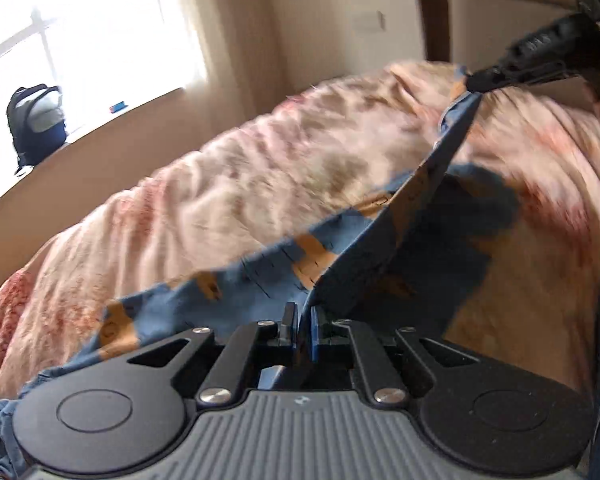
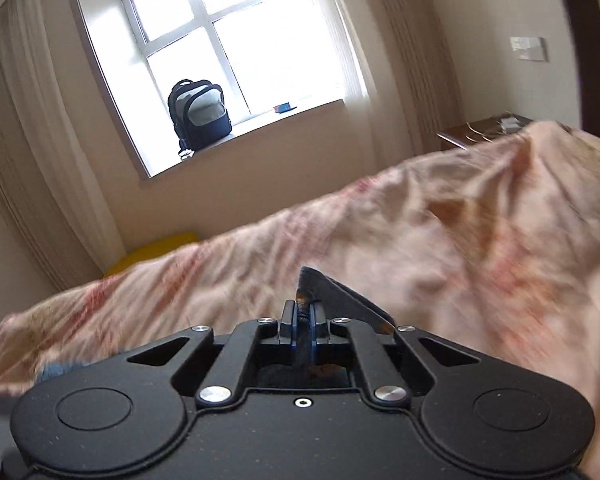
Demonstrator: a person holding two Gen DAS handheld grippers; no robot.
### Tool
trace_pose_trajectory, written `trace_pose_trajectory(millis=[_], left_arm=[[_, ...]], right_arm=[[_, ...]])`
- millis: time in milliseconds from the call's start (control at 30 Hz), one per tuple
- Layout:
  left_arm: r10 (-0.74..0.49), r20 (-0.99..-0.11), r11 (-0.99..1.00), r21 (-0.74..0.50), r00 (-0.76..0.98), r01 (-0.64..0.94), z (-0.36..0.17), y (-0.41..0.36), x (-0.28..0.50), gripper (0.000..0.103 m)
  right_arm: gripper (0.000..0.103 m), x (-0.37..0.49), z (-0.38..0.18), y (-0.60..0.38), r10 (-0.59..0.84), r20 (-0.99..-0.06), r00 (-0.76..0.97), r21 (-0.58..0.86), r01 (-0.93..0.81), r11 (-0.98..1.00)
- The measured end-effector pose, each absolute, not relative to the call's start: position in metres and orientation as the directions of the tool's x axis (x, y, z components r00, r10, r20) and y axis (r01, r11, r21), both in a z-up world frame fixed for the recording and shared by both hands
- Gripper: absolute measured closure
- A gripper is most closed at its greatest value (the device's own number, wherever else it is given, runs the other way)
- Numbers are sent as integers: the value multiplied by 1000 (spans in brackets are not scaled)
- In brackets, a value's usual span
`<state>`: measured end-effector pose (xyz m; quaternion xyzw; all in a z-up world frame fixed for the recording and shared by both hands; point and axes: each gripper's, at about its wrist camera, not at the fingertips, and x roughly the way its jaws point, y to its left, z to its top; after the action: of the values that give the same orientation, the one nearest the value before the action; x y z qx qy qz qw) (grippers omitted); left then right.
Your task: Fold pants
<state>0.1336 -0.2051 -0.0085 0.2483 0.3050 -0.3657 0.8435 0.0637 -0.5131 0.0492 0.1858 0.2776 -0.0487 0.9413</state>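
Soft blue-and-tan patterned pants (image 1: pixel 260 280) over rumpled floral bedspread (image 1: pixel 220 184)

One pair of blue-and-tan pants (image 1: pixel 260 276) lay on one bed covered by one pink floral bedspread (image 1: pixel 204 184). Two grippers were in view: the left gripper (image 1: pixel 303 324) and the right gripper (image 2: pixel 303 320). One window (image 2: pixel 236 40) showed, with one dark backpack (image 2: pixel 199 116) on its sill and one small blue item (image 2: pixel 285 108) toward the sill's right end. One wall plate (image 2: pixel 528 48) was visible.
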Motion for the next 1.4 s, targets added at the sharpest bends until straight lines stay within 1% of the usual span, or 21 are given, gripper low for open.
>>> trace_pose_trajectory(millis=[133,200,233,267,333,367,400,433,467,500,533,633,733,900,1000,1100,1167,1200,1300,1367,1400], left_arm=[[-408,-751,575,230,519,785,-36,-221,127,96],[-388,-776,557,233,498,797,-46,-226,126,92],[-385,-784,545,233,487,805,-48,-227,124,81],[-386,-789,535,231,478,813,-49,-226,122,54],[-404,-786,528,217,468,821,-43,-225,120,27],[-425,-785,528,189,451,828,-36,-225,122,25],[-449,-789,531,141,419,836,-29,-225,127,24],[-468,-791,541,95,393,836,-23,-226,132,18],[-488,-788,553,53,375,832,-17,-229,139,8],[-514,-777,564,13,363,826,-10,-235,147,4],[-531,-764,576,-8,366,818,-7,-244,155,0],[-555,-731,605,-28,396,796,-1,-283,179,0],[-595,-718,548,-33,362,836,-5,-335,195,0],[-624,-725,356,67,290,932,-20,-412,199,2],[-604,-757,280,93,251,956,-28,-439,198,12],[-564,-790,268,99,239,958,-37,-457,199,30],[-542,-806,265,103,237,959,-41,-462,199,45],[-541,-810,253,100,227,962,-41,-464,198,47],[-546,-811,223,100,209,970,-42,-468,193,59],[-539,-819,218,88,195,972,-43,-470,191,71],[-530,-825,219,89,195,972,-45,-471,190,75]], right_arm=[[97,41,-1,-527,33,-618,786,342,231,911],[95,37,-21,-532,40,-637,770,353,245,903],[92,34,-28,-535,51,-642,765,363,245,899],[87,32,-33,-538,62,-647,760,375,246,894],[73,22,-41,-544,70,-644,762,392,249,886],[71,18,-44,-546,78,-638,766,401,243,883],[65,13,-46,-549,84,-631,771,410,240,880],[53,9,-48,-550,86,-625,776,417,239,877],[45,5,-50,-551,87,-617,782,421,235,876],[30,1,-51,-552,93,-604,792,428,224,875],[23,-4,-51,-553,98,-588,803,436,213,875],[11,-9,-50,-550,92,-554,827,425,186,886],[12,-9,-49,-544,92,-551,829,391,160,906],[14,-11,-51,-545,102,-547,831,395,149,907],[14,-14,-54,-549,119,-532,838,430,146,891],[14,-15,-55,-550,128,-517,846,452,142,881],[18,-14,-56,-550,136,-510,849,464,139,875],[24,-13,-56,-550,135,-507,851,465,138,874],[47,-11,-57,-548,103,-519,848,448,168,878],[61,-11,-60,-549,59,-531,845,445,219,868],[72,-11,-63,-550,49,-534,844,454,238,858]])
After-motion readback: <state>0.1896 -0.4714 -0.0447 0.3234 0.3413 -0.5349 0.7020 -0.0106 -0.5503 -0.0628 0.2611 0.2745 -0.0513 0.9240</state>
